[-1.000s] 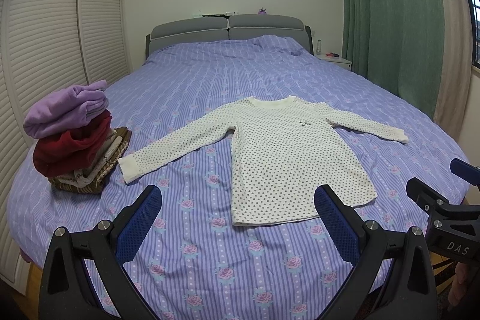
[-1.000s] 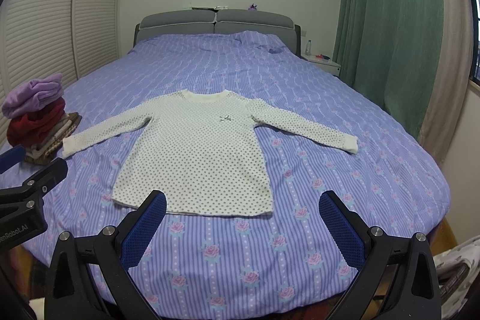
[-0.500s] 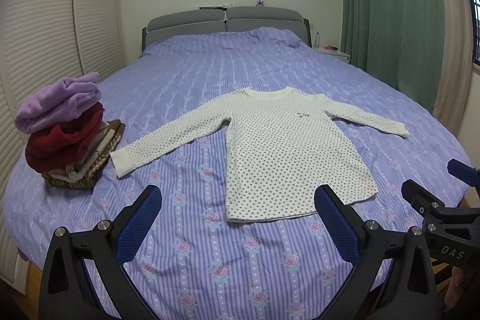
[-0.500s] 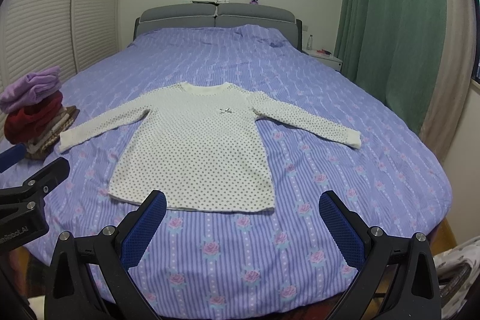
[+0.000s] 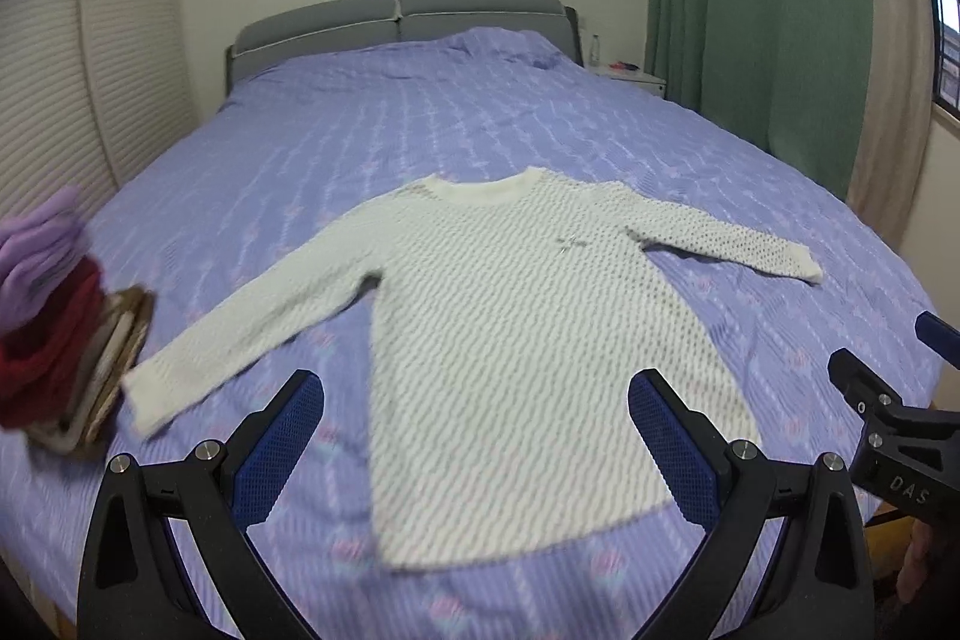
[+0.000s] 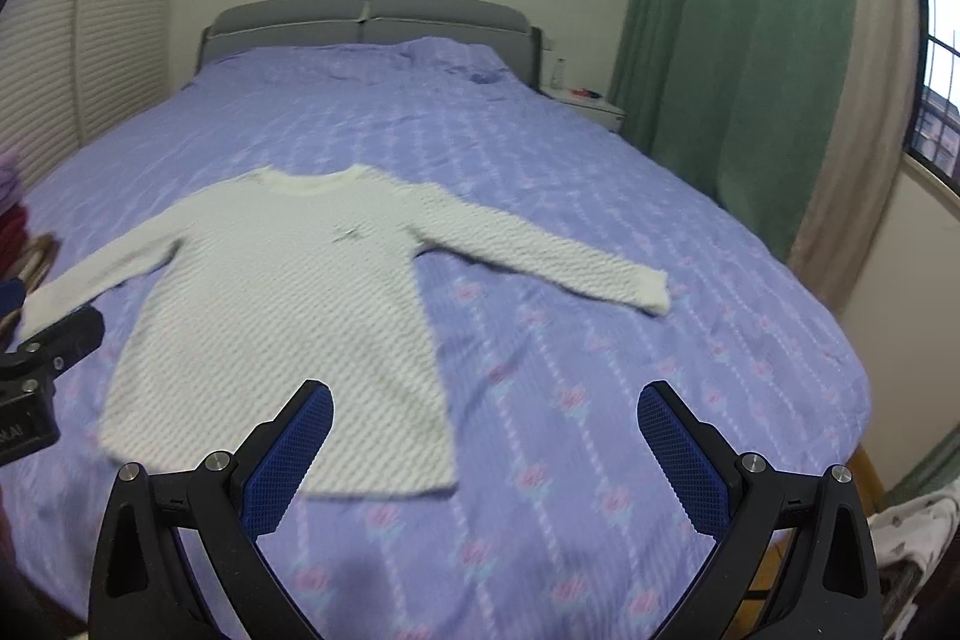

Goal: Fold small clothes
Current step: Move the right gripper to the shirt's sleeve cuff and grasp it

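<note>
Honestly, white dotted top [image 5: 528, 340] flat on bed [image 5: 480, 124], sleeves out. Both tongs [image 5: 474, 454] [image 6: 486, 460] wide, empty. Folded stack [image 5: 54, 322] at 9 o'clock.

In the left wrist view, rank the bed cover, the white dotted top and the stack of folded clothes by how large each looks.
1. Bed cover, largest by far.
2. White dotted top.
3. Stack of folded clothes, smallest, though partly cut off at the frame edge.

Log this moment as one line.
shirt: flat on bed, sleeves out | left tongs: open, empty | right tongs: open, empty | stack: beside left cuff | fold: not begun
</note>
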`<control>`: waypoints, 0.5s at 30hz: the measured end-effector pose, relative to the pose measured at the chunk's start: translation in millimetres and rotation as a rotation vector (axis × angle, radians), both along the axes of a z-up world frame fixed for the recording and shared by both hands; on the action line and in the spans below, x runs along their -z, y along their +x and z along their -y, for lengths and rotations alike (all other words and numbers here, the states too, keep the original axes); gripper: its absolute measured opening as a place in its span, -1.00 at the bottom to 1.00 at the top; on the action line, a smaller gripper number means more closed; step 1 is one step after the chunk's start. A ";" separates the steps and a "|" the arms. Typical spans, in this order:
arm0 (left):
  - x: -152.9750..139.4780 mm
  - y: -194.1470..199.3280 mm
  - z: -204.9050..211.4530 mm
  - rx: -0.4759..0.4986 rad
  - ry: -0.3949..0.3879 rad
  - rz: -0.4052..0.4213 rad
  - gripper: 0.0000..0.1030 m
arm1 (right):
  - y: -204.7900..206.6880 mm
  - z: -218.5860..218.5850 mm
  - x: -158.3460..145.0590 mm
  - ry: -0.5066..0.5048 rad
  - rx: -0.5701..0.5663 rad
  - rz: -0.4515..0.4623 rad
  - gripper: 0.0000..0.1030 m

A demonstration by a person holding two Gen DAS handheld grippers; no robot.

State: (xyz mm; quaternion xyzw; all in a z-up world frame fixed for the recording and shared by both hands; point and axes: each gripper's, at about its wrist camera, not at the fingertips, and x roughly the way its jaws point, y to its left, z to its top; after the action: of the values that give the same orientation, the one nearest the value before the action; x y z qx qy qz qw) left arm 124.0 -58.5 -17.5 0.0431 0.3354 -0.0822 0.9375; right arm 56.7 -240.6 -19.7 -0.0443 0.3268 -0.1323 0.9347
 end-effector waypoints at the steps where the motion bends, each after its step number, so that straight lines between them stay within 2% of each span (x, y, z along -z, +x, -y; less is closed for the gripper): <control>1: -0.8 11.4 6.9 0.009 0.012 -0.004 1.00 | 8.1 6.7 0.4 -0.005 0.020 -0.005 0.99; 4: -1.8 39.9 24.7 0.034 0.012 -0.021 1.00 | 28.4 28.0 0.7 -0.017 0.060 0.003 0.99; 8: 1.0 76.1 55.3 0.074 -0.034 -0.068 1.00 | 48.6 63.0 1.7 0.011 0.101 0.023 0.99; 15: 14.8 122.5 121.1 0.128 -0.047 -0.116 1.00 | 77.9 139.1 12.9 0.104 0.166 0.066 0.99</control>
State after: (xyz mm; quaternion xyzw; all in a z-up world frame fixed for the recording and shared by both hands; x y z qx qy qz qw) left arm 246.5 -179.6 -32.2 0.0374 0.3838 -0.1521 0.9100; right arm 134.5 -379.7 -32.6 0.0360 0.3050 -0.1937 0.9318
